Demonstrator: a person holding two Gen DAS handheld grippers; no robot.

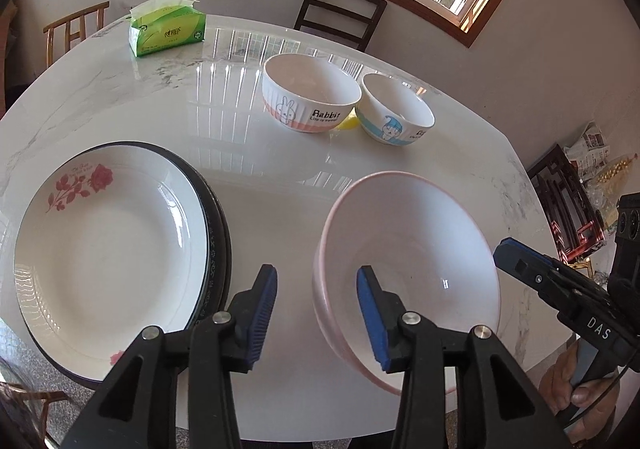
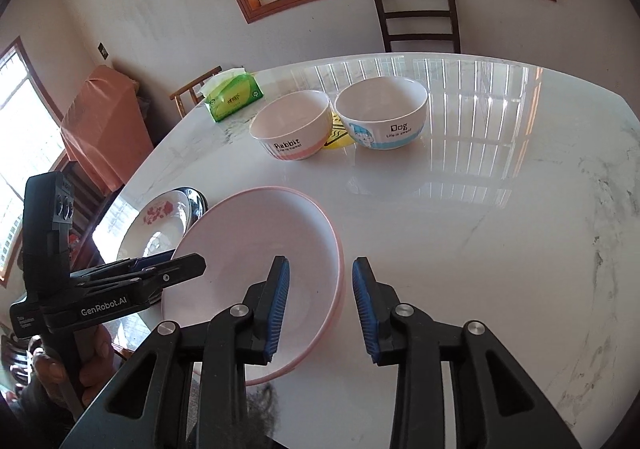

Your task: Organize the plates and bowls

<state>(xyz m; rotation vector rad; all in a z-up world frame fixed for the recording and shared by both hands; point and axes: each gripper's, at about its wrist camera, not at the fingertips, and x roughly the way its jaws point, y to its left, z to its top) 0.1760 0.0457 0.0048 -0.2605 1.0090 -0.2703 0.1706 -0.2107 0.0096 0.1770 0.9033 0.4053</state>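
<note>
A pink-rimmed bowl sits on the white table near its front edge. My left gripper is open with its jaws on either side of the bowl's left rim, one finger inside. My right gripper is open with its jaws on either side of the bowl's right rim. A white rose plate lies on a stack of dark-rimmed plates to the left. A Rabbit bowl and a Dog bowl stand side by side farther back.
A green tissue pack lies at the table's far left. A small yellow thing lies between the two back bowls. Chairs stand behind the table. The table's front edge is close below the grippers.
</note>
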